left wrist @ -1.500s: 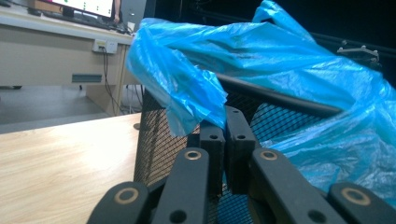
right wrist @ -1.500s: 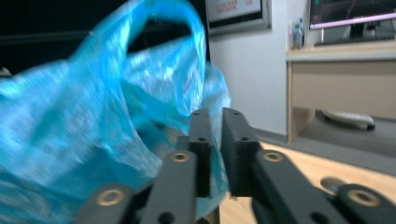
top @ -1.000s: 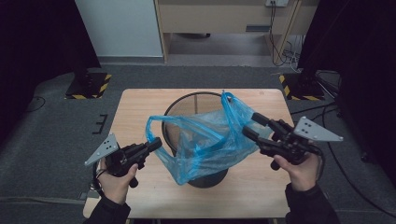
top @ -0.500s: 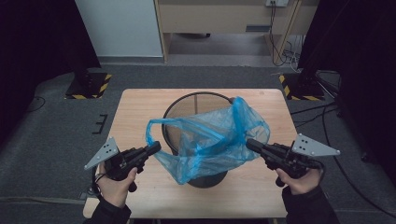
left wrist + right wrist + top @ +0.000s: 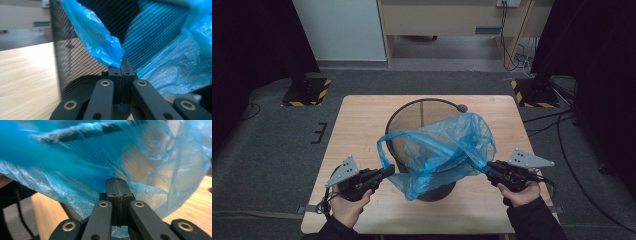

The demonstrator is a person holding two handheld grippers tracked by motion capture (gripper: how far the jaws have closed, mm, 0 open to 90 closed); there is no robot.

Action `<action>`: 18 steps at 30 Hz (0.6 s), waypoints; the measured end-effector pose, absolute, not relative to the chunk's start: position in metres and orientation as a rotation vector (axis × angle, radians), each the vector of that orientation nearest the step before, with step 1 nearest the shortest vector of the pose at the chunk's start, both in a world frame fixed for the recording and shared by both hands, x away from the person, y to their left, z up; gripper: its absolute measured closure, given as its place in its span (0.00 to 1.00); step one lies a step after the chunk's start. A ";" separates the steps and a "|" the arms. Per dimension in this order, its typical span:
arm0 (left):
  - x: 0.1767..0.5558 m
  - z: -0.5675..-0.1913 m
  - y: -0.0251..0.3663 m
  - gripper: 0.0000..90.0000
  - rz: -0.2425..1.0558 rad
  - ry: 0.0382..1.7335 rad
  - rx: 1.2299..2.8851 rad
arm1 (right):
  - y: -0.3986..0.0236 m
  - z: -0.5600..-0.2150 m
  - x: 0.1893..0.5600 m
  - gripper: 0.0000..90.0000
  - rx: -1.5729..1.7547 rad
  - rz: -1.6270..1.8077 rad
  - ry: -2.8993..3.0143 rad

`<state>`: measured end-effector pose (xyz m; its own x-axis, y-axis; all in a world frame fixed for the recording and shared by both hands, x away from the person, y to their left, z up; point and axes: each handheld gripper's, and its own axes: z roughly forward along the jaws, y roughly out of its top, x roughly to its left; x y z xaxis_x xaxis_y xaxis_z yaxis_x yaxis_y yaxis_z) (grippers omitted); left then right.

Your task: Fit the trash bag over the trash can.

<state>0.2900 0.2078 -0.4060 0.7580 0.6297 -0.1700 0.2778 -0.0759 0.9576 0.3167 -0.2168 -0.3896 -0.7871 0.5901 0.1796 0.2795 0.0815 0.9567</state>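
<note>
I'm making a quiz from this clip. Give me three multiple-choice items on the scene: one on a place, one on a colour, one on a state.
1. Where does the wire bin stand?
A. on the wooden table
B. on the floor
C. on a chair

2. What colour is the plastic bag?
A. white
B. blue
C. black

3. How are the left gripper and right gripper?
A. both open
B. one open
C. both shut on the bag

Answers: 1 A, its base sits on the tabletop; 2 B, blue film; 3 C, fingers closed pinching film.
</note>
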 end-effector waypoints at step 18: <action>0.295 -0.390 0.234 0.70 0.396 0.750 1.472 | -0.245 -0.378 0.307 0.65 0.811 1.816 1.958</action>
<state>0.2950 0.2339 -0.3901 0.7186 0.6629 -0.2102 0.2001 0.0924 0.9754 0.3073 -0.2447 -0.3780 -0.7754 0.6188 0.1259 0.1718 0.0149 0.9850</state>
